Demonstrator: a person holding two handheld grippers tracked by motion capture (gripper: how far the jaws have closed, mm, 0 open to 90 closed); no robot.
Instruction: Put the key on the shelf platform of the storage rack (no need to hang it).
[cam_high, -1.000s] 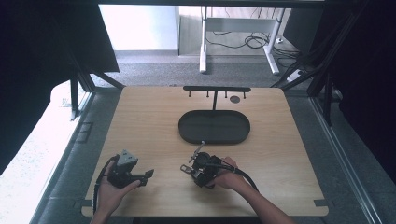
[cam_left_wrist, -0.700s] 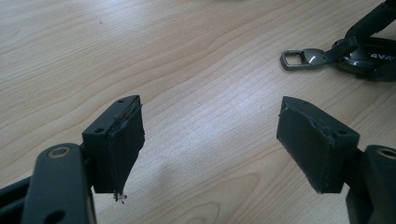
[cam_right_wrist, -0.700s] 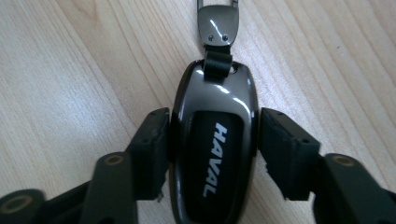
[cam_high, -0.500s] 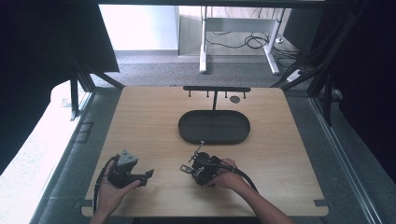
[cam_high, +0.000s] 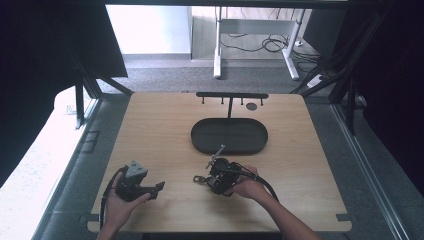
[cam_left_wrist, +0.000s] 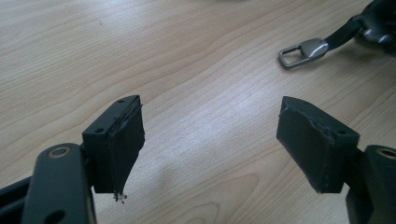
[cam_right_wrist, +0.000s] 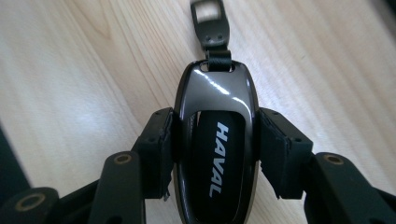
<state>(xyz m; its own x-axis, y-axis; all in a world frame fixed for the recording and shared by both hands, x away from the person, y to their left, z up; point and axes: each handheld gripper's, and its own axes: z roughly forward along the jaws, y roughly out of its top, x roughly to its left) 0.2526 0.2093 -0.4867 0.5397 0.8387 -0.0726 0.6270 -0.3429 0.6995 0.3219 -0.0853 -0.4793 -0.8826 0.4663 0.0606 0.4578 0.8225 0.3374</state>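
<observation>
A glossy dark car key fob (cam_right_wrist: 215, 140) marked HAVAL sits between the pads of my right gripper (cam_right_wrist: 215, 149), which is shut on its two sides. A short strap with a metal buckle (cam_right_wrist: 210, 18) sticks out past the fob over the wood. In the high view the right gripper (cam_high: 216, 176) is near the table's front centre, and the buckle (cam_high: 198, 179) points left. My left gripper (cam_high: 159, 187) is at the front left, low over the table, open, nothing between its pads (cam_left_wrist: 119, 140). The buckle (cam_left_wrist: 303, 50) shows far off in the left gripper view.
A black oval tray (cam_high: 200, 140) lies at the table's middle, just beyond the right gripper. Behind it stands a low black rack with several small hooks (cam_high: 231, 95). A small dark disc (cam_high: 251, 106) lies near the rack. Bare wood (cam_high: 150, 130) stretches across the left half.
</observation>
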